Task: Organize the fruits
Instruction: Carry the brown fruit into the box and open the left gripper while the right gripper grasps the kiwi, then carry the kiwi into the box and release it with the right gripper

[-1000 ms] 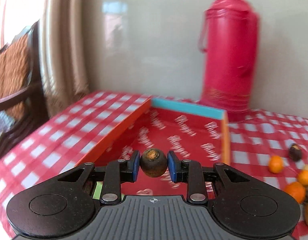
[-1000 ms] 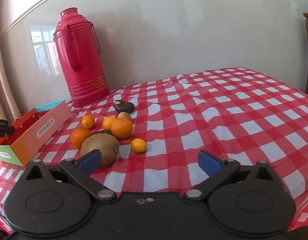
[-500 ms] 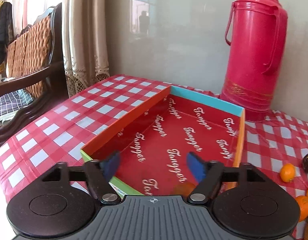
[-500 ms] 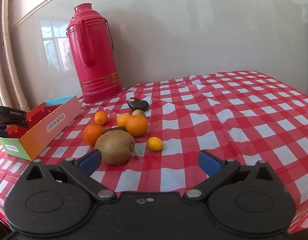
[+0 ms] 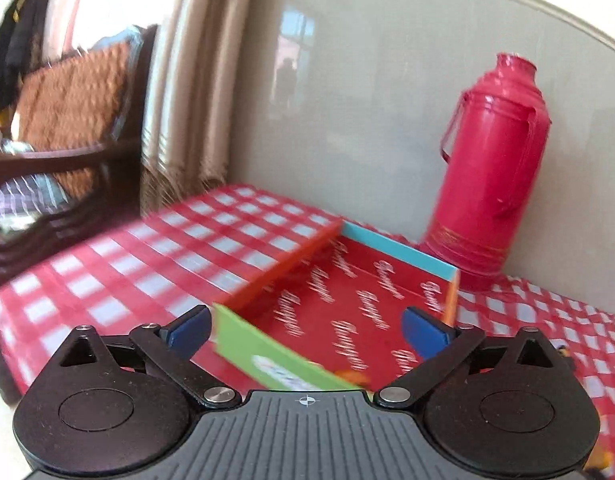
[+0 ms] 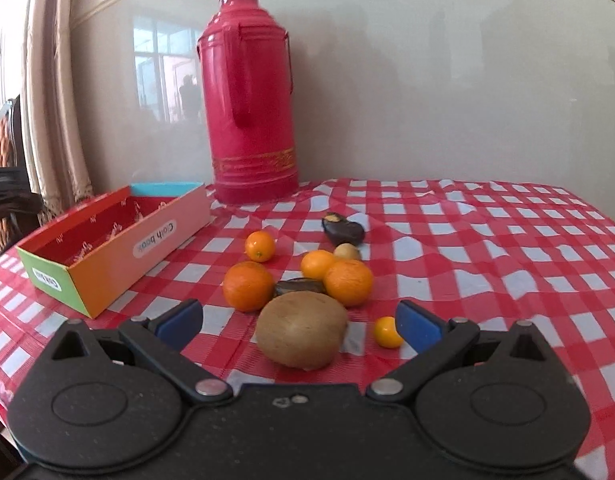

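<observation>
Now | left gripper (image 5: 305, 334) jaws opening, empty, over box (image 5: 275, 354) | right gripper (image 6: 299, 322) jaws wide, kiwi (image 6: 301, 332) between, untouched

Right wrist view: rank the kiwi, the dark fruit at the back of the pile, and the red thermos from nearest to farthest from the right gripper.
1. Kiwi: between the open right gripper's fingertips, on the tablecloth.
2. Dark fruit: behind the oranges, mid-table.
3. Red thermos: farthest, by the wall.

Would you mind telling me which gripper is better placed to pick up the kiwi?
Right. The right gripper faces the kiwi with open fingers, while the left gripper, opening and empty, faces the box.
</observation>
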Demonstrator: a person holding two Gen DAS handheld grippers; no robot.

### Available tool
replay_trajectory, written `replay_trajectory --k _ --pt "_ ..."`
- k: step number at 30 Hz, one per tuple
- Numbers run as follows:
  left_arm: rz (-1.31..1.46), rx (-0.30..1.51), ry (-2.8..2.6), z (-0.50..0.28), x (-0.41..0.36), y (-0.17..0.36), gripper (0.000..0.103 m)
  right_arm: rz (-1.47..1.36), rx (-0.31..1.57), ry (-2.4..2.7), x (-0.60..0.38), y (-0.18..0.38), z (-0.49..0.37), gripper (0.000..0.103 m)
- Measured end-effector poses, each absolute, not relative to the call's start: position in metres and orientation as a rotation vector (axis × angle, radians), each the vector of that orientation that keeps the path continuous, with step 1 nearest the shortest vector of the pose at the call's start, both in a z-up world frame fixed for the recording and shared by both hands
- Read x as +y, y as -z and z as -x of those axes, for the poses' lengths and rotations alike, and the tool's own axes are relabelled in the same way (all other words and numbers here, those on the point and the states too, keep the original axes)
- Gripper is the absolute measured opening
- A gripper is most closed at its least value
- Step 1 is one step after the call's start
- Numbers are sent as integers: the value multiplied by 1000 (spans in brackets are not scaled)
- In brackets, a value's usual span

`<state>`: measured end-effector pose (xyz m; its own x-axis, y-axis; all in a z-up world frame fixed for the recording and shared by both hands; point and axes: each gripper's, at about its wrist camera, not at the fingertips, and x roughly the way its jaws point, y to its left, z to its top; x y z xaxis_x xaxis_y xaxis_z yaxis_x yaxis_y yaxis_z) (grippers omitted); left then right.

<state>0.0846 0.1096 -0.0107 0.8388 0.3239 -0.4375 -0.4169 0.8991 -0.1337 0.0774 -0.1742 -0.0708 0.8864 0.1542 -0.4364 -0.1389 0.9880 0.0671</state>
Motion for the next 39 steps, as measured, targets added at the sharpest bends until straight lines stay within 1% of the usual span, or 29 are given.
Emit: replay_trajectory --k 3,6,8,12,14,22,26,32,39 --pt "237 376 -437 -64 129 13 103 -22 479 -148 -167 75 -87 93" --pt "276 352 -469 -52 148 18 103 -22 490 -139 -163 80 -93 86" --pt "315 341 -479 -45 158 25 103 -18 505 -134 -159 83 -99 76" --pt "389 292 -512 -33 175 33 103 -13 532 -111 -158 89 -105 68" --pt "393 273 -534 -30 178 35 103 -13 539 -95 -158 91 -107 53" --pt "421 241 -566 -24 187 40 103 -57 532 -95 -164 87 -106 50" --pt "454 234 -573 -19 196 42 103 -70 483 -156 -148 68 -100 50" --pt "470 225 -587 -13 207 44 103 -64 430 -323 -96 35 -111 50" --pt "479 206 -621 -3 222 45 103 0 444 -475 -18 28 -136 50"
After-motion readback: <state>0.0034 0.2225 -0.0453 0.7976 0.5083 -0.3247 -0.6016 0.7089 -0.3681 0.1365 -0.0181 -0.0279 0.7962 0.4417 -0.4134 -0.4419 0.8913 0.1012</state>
